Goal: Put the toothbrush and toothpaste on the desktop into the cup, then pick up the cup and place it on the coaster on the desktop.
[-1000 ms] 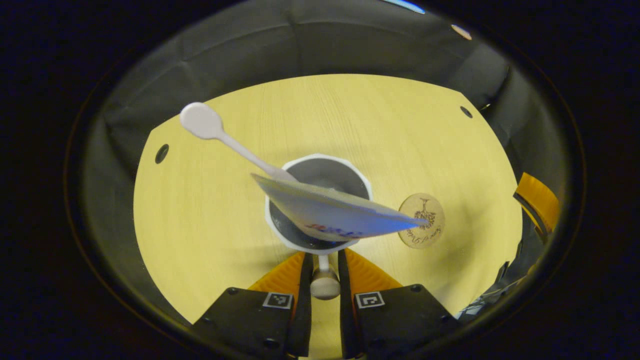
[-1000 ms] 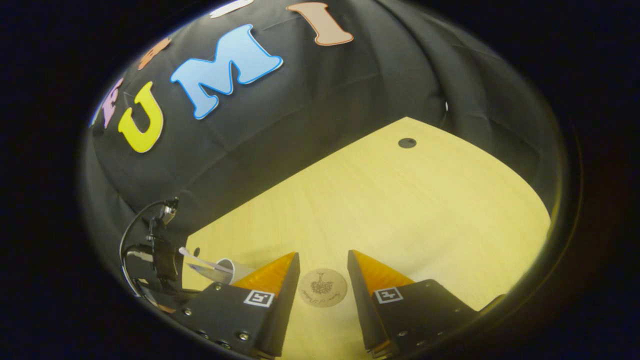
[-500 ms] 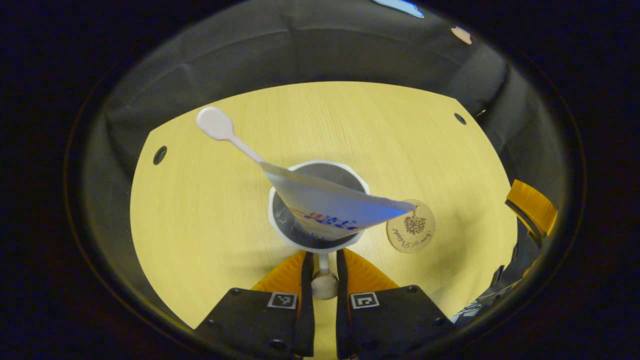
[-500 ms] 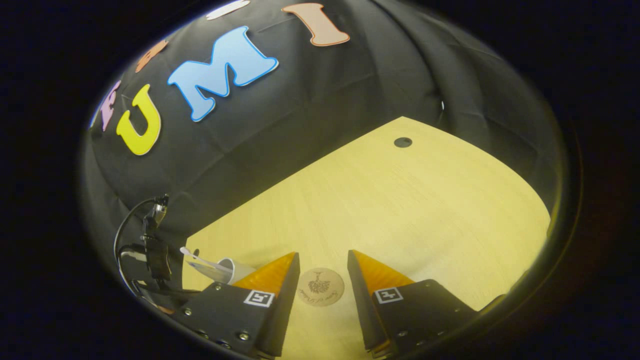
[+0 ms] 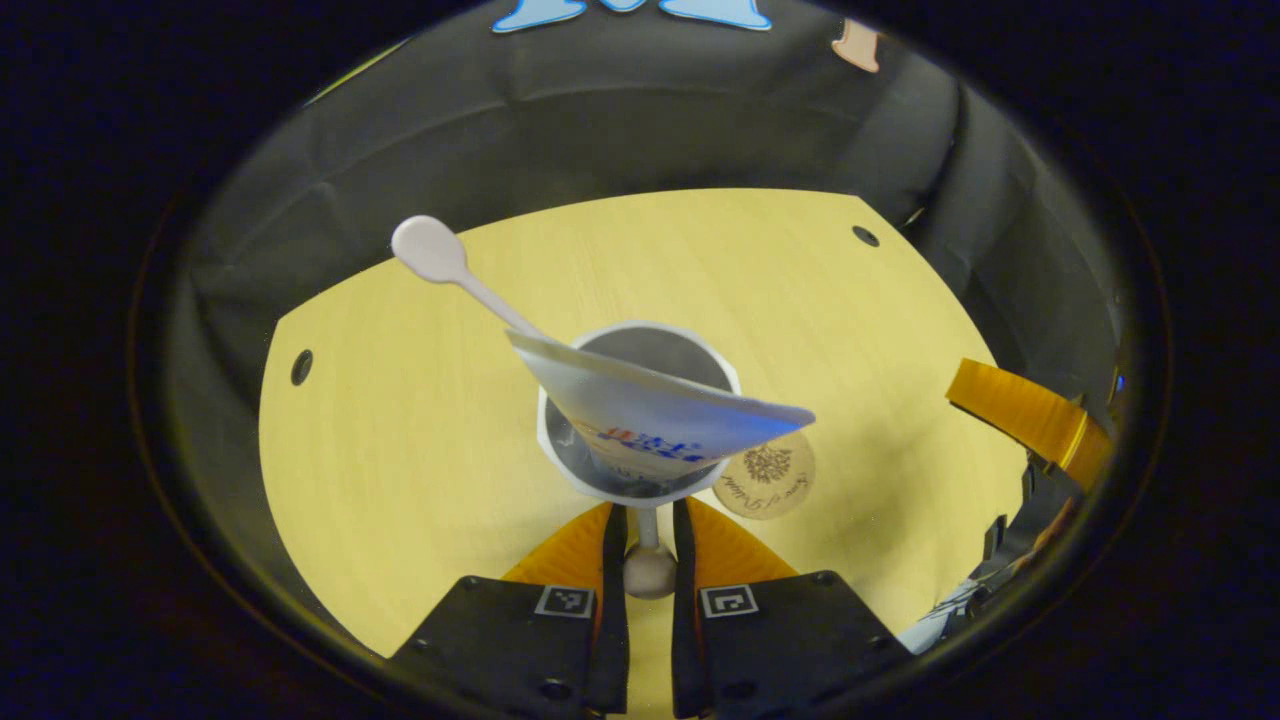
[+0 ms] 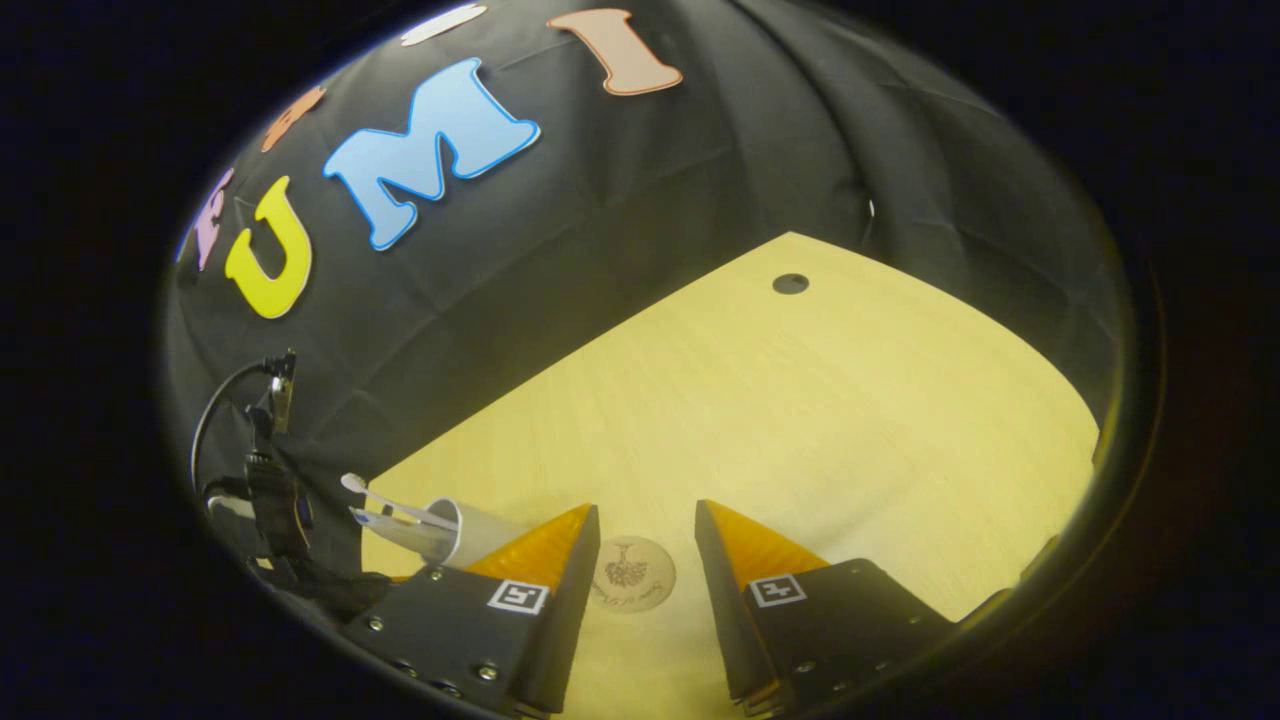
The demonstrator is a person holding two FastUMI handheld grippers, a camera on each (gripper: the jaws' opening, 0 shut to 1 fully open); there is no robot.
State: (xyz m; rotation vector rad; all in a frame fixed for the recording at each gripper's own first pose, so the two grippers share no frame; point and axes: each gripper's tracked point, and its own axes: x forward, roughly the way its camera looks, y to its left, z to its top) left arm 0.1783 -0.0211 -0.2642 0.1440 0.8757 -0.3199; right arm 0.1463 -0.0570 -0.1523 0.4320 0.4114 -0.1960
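Observation:
In the left gripper view, my left gripper is shut on the handle of the white cup, which hangs just ahead of the fingers. The toothpaste tube and the white toothbrush stick out of the cup. The round wooden coaster lies on the desktop just right of the cup, partly hidden by it. In the right gripper view, my right gripper stands open low over the coaster. The cup is at its left, held by the left gripper.
The light wooden desktop has small round holes near its corners. Black cloth walls close it in at the back. The right gripper's finger shows at the right edge of the left gripper view.
My left gripper has carried the cup toward the coaster; the coaster now sits close under the cup's right side. The right gripper has barely shifted.

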